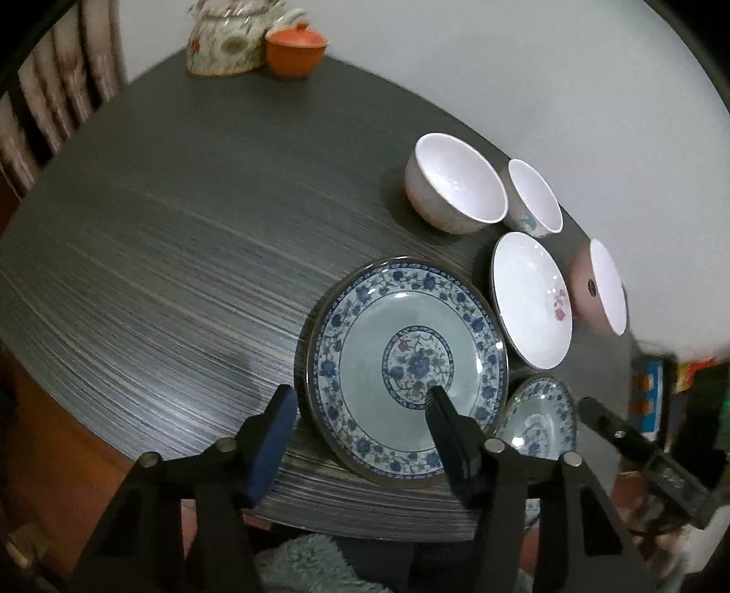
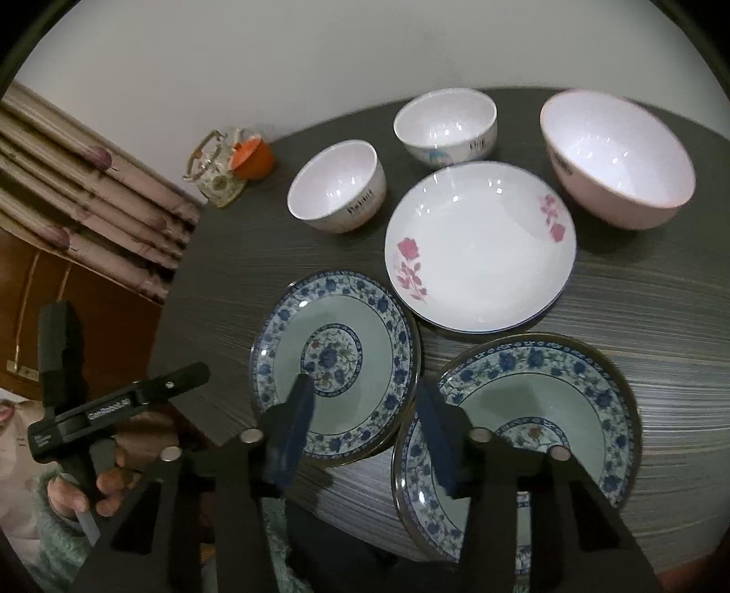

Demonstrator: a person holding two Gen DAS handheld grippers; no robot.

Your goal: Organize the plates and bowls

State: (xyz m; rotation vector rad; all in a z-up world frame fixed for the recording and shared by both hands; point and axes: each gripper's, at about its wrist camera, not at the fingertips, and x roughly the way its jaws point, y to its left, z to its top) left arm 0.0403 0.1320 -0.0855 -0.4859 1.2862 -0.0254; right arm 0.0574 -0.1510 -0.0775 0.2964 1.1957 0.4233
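Note:
Two blue-patterned plates lie at the table's near edge: the left one and the right one. A white plate with pink roses lies behind them. Two small white bowls and a large pink bowl stand at the back. My left gripper is open, its jaws astride the left plate's near rim. My right gripper is open above the gap between the blue plates.
A floral teapot and an orange lidded cup stand at the far corner of the dark table. A curtain hangs at left. The wall runs close behind the bowls.

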